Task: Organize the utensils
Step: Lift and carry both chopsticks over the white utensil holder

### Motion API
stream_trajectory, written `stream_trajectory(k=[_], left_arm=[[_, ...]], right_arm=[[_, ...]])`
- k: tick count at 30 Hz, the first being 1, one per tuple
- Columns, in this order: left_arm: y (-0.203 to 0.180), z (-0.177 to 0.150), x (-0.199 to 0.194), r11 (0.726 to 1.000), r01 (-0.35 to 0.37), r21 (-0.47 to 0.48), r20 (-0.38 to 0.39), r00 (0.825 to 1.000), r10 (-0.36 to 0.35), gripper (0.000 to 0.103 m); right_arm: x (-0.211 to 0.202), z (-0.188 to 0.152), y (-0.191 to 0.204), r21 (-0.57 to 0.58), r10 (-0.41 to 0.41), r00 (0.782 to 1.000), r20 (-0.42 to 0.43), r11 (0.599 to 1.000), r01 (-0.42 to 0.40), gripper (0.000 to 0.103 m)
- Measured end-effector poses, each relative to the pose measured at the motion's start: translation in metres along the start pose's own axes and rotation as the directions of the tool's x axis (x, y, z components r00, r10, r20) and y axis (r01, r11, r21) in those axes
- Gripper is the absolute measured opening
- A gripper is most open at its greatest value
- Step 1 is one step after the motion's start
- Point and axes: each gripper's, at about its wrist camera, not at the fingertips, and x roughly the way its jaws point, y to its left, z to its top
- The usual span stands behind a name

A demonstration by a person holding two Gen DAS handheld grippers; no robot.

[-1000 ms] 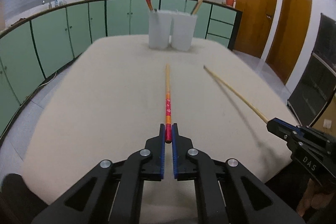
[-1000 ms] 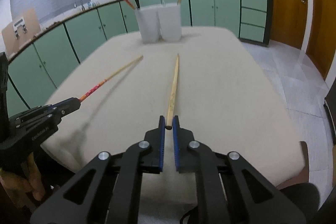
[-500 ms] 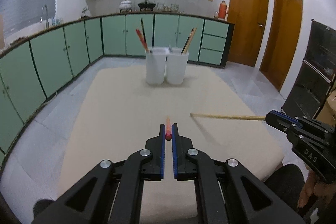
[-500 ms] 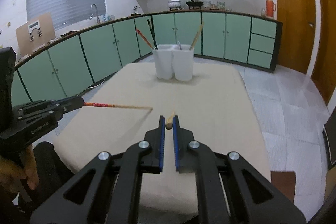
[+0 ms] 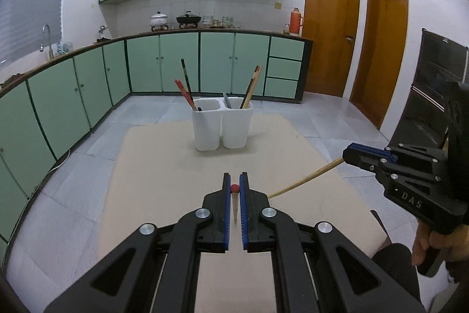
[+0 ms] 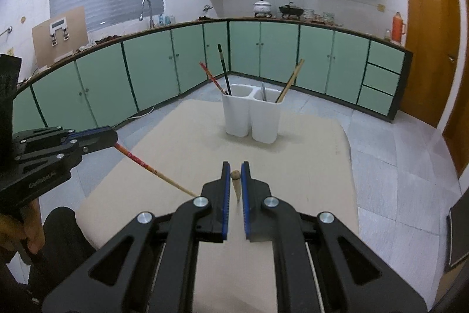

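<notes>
Beige counter [image 5: 164, 166] is seen below both claws, with green kitchen cabinets [image 5: 88, 84] behind it. A white two-compartment holder [image 5: 222, 126] stands upright at the far end of the counter; a red chopstick and a dark one lean in its left compartment, wooden chopsticks lean in its right compartment, plus a grey utensil that is too small to identify. Left claw [image 5: 234, 189] is clamped on the red end of a red-patterned chopstick [image 6: 152, 168], which is held above the counter and slopes down from the claw in the right wrist view. Right claw [image 6: 235, 178] is clamped on the thick end of a plain wooden chopstick [image 5: 304, 178], likewise held above the counter and angled down. Both chopsticks are well apart from the holder. Part of a hand [image 5: 425, 245] is seen on the right claw's grip.
</notes>
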Motion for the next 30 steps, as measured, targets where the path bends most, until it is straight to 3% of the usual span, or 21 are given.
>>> stream_trajectory(k=[12, 21, 30], left_arm=[[0.027, 0.052, 0.036, 0.997, 0.075, -0.019, -0.056, 0.995, -0.076, 0.006], [0.031, 0.097, 0.043, 0.995, 0.094, 0.029, -0.056, 0.994, -0.092, 0.006], [0.028, 0.175, 0.037, 0.995, 0.069, 0.079, 0.016, 0.997, -0.07, 0.006]], right_arm=[[0.047, 0.063, -0.021, -0.029, 0.04, 0.99, -0.138, 0.999, -0.044, 0.006], [0.042, 0.108, -0.037, -0.003, 0.061, 0.985, -0.163, 0.998, -0.063, 0.006], [0.033, 0.179, -0.055, -0.014, 0.019, 0.992, -0.128, 1.0, -0.021, 0.006]])
